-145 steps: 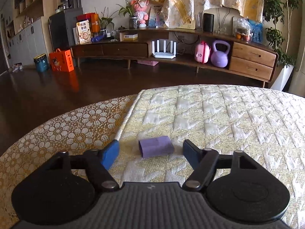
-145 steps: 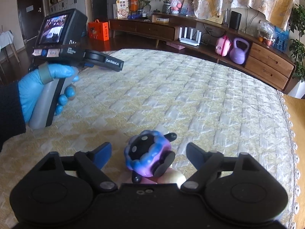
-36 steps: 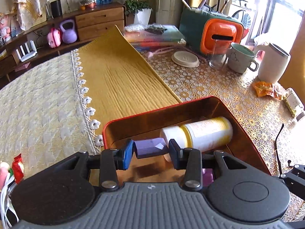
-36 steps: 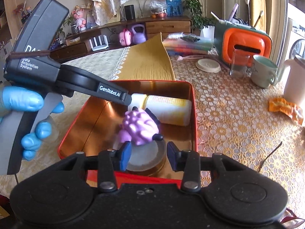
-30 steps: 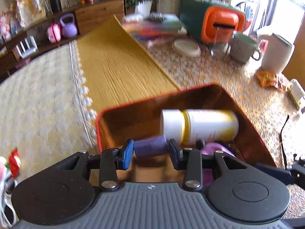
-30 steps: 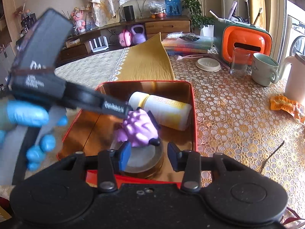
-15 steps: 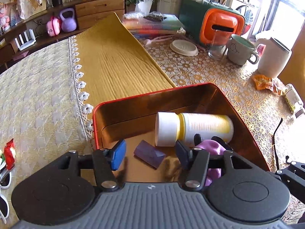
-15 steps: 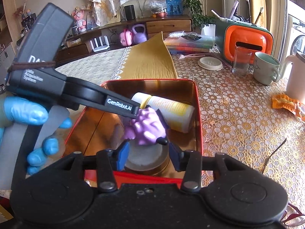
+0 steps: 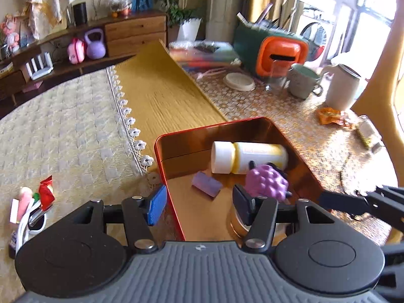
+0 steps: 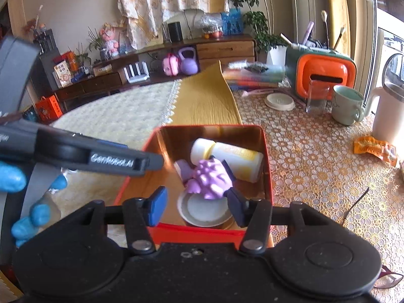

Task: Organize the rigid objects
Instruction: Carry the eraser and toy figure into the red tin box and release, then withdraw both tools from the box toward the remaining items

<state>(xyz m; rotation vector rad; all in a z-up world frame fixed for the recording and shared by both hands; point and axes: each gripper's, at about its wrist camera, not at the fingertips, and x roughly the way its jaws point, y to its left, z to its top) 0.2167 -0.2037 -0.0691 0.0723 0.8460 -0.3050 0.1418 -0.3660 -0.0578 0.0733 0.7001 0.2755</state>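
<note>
While both tongs hung over the red tin (image 9: 161, 151), the drop-off step looked done: left tongs (image 9: 199, 204) stood wide and empty, right tongs (image 10: 195, 205) were opening with the purple bumpy toy (image 10: 210, 176) between them, pads apparently off it. Toy sat on a round lid (image 10: 202, 210); purple block (image 9: 205, 183) and white bottle (image 9: 246, 157) lay farther in. Next move, judged: lift clear, fetch the leftover bits (image 9: 38, 202) on the surface.
</note>
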